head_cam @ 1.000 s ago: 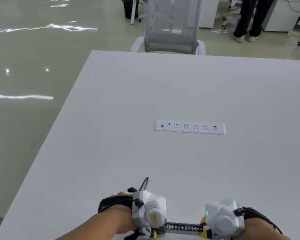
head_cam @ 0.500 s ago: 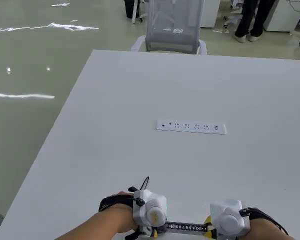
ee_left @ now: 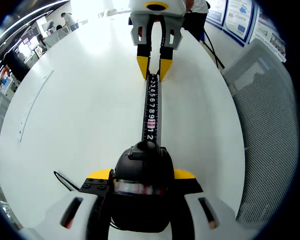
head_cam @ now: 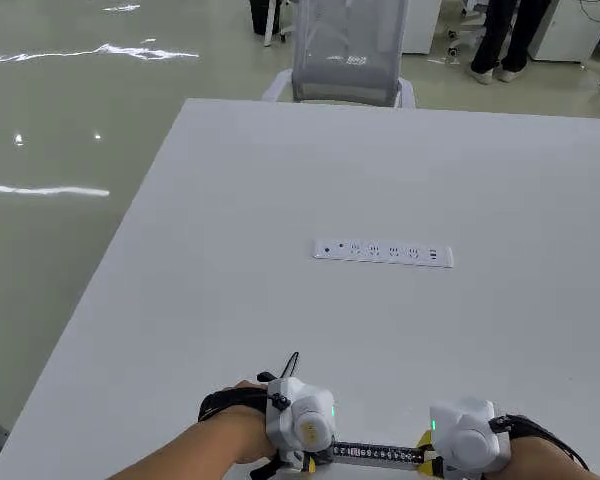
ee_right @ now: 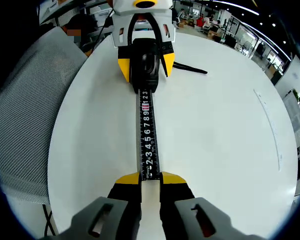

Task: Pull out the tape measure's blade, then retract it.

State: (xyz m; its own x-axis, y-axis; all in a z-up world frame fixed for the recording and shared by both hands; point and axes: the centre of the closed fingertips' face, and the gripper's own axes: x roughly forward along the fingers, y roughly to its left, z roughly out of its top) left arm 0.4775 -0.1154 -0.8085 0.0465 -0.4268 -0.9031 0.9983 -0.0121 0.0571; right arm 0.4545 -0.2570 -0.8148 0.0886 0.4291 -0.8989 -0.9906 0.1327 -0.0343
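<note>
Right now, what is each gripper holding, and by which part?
The left gripper clamps the tape measure's case by its sides; the right gripper pinches the blade at its tip.

White left gripper point(ee_right: 145, 66) and right gripper point(ee_left: 153, 68), yellow fingertips point(ee_left: 141, 64); black wrist straps point(head_cam: 225, 403) behind the fingers, thin black cable point(head_cam: 288, 366) beside the left's.

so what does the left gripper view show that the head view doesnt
Left gripper view: the black case clamped in the left gripper, and the blade's printed numbers, readable. Head view: the person's forearms behind both grippers, and the power strip with its sockets. Both: the blade stretched from the left gripper to the right gripper over the white table.
</note>
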